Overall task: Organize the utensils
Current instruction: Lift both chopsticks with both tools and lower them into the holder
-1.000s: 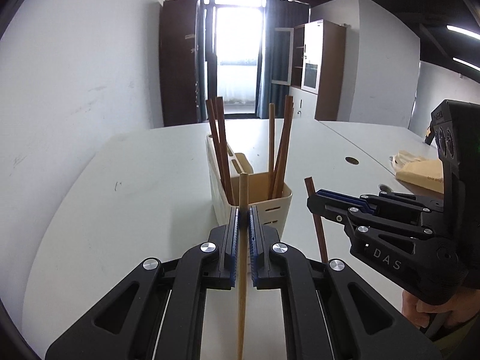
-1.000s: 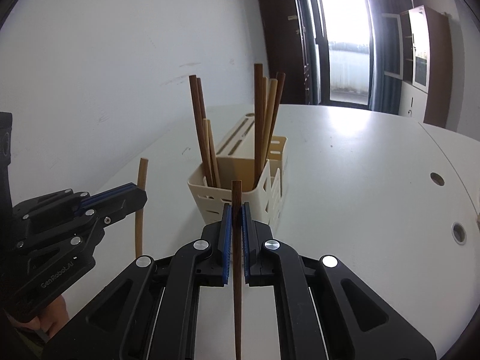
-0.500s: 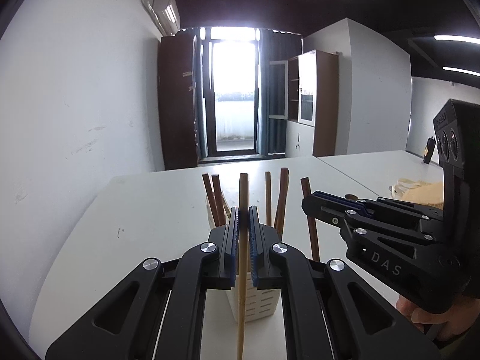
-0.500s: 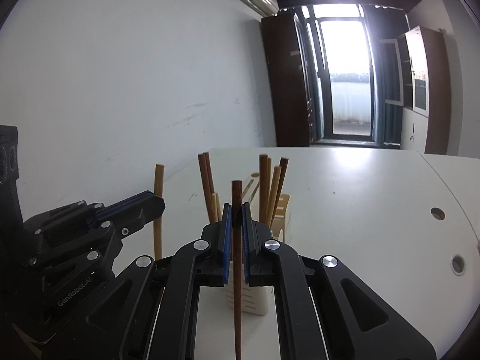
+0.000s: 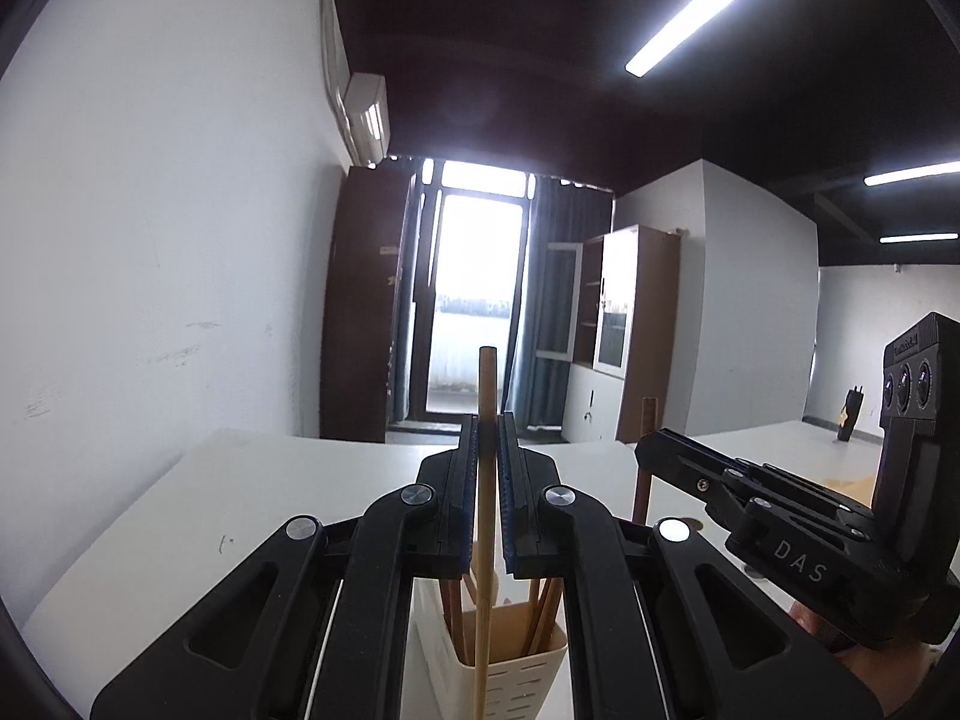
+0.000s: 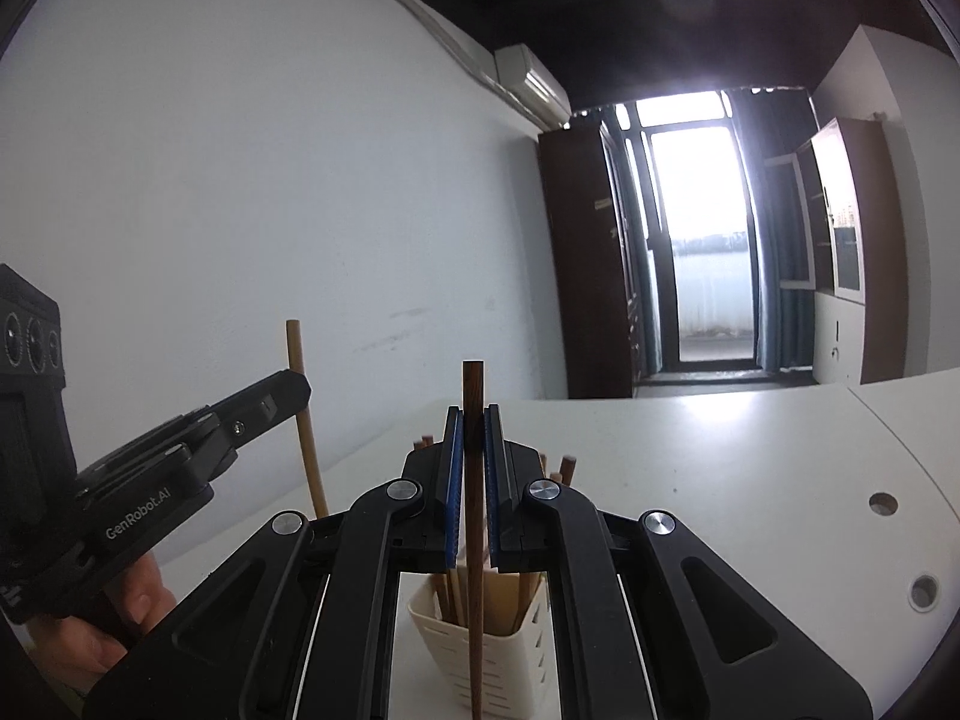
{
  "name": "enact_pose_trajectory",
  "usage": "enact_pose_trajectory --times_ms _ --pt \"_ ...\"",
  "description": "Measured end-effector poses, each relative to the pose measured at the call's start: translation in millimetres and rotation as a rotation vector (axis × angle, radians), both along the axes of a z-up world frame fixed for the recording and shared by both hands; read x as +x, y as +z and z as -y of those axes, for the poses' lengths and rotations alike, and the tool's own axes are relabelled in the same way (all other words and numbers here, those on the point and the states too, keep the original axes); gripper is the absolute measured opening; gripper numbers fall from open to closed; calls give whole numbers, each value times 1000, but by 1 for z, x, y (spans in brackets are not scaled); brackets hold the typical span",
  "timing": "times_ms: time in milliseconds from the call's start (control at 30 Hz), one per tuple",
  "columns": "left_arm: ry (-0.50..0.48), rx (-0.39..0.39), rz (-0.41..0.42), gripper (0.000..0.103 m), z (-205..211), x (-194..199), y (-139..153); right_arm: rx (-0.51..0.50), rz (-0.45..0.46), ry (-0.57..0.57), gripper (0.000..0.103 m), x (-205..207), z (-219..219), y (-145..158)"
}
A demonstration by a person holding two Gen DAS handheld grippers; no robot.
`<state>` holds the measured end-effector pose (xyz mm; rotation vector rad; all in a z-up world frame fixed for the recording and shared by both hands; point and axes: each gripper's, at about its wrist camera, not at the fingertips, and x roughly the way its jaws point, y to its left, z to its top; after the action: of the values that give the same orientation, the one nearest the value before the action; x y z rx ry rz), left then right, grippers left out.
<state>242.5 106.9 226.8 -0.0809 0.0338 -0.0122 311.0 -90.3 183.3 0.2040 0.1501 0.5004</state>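
My left gripper [image 5: 487, 438] is shut on a light wooden chopstick [image 5: 486, 516], held upright above the cream utensil holder [image 5: 516, 672]. My right gripper [image 6: 473, 429] is shut on a dark brown chopstick [image 6: 474, 540], also upright above the same holder [image 6: 474, 654]. The holder has several chopsticks standing in it. The right gripper shows in the left wrist view [image 5: 666, 450] with its dark chopstick [image 5: 645, 468]. The left gripper shows in the right wrist view [image 6: 288, 390] with its light chopstick [image 6: 303, 414].
The holder stands on a white table [image 6: 750, 462] with round cable holes [image 6: 882, 503] on the right. A white wall runs along the left. A door, dark wardrobe and cabinets stand at the far end. A paper bag [image 5: 852, 489] lies far right.
Both grippers have risen with their chopsticks and tilted up. The holder has dropped to the bottom of both views and now lies under the fingers.
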Motion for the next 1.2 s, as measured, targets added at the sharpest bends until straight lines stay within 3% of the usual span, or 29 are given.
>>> enact_pose_trajectory --times_ms 300,567,667,867,1033,1200 --pt "26 22 241 6 18 -29 11 112 223 -4 7 -19 9 11" --pt "39 0 322 6 29 -24 9 226 396 -62 7 -25 23 9" --pt "42 1 305 6 32 -6 6 233 383 -62 7 -12 24 6" --pt "36 12 181 6 32 30 -11 190 314 -66 7 14 14 -8" --pt "20 21 102 6 32 39 -23 165 223 -36 7 28 11 -15" --pt "3 36 57 6 28 42 -33 119 193 -43 7 30 6 -24"
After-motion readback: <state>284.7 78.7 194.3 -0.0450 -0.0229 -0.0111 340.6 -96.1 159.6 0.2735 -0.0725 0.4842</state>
